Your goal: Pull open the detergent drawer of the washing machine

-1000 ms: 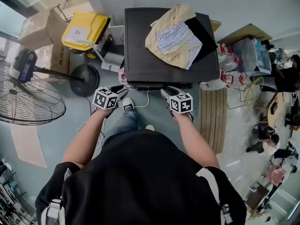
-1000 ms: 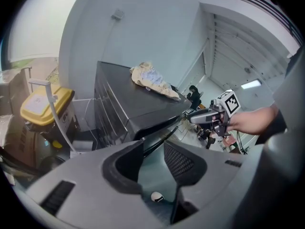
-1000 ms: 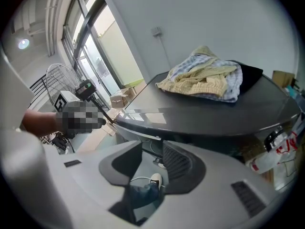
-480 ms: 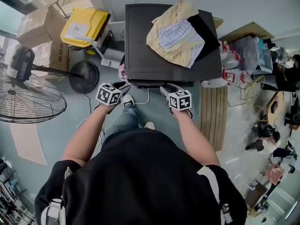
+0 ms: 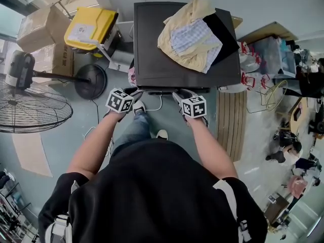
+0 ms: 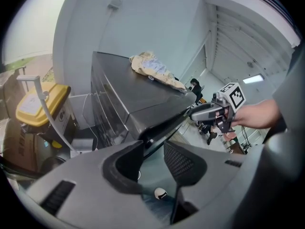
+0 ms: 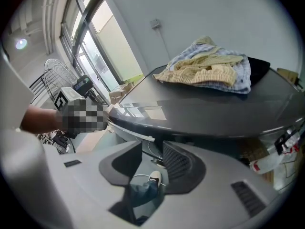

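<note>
My left gripper, right gripper: jaws apart, empty, near front edge of dark grey boxy washing machine. Detergent drawer on front face ahead, hidden under top lip; left likely nearer.

Glossy dark washing machine bears soft cloth laundry.

No text can be read: the label on the yellow bin is too small to make out.
</note>
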